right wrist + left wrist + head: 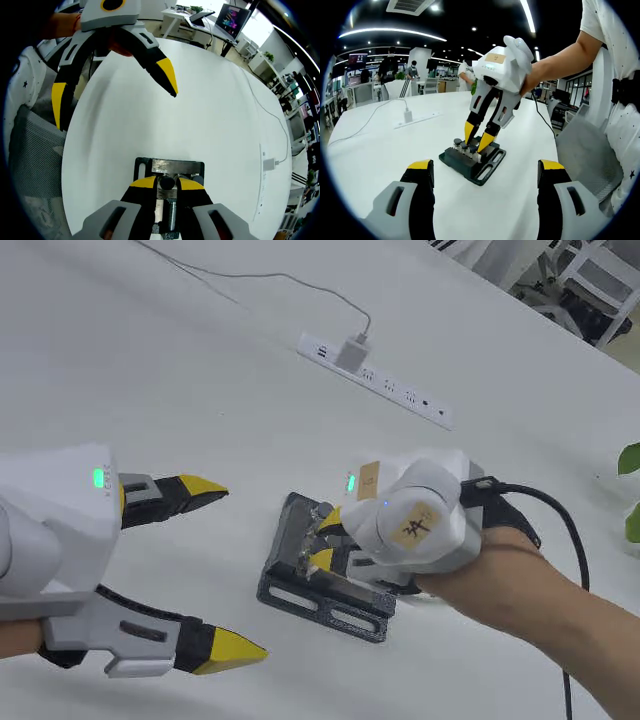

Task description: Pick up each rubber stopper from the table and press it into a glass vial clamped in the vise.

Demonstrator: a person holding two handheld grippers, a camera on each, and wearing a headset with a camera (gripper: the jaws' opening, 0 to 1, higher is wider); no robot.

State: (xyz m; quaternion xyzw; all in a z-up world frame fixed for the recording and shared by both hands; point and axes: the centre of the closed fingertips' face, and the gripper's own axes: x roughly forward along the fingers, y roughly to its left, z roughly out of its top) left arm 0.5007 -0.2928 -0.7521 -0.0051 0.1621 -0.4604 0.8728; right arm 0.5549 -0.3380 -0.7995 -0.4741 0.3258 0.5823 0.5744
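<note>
We log the right gripper (325, 541), jaws pinched on a dark stopper (166, 181) at the vise (322, 606). Our left gripper (245, 570): jaws wide apart, empty.

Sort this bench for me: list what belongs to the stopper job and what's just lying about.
For the job:
vise
vials clamped in it
stopper, gripped by the right claw over the vise
left claw, open and empty

Lying about:
power strip
charger plugged into it
cable
</note>
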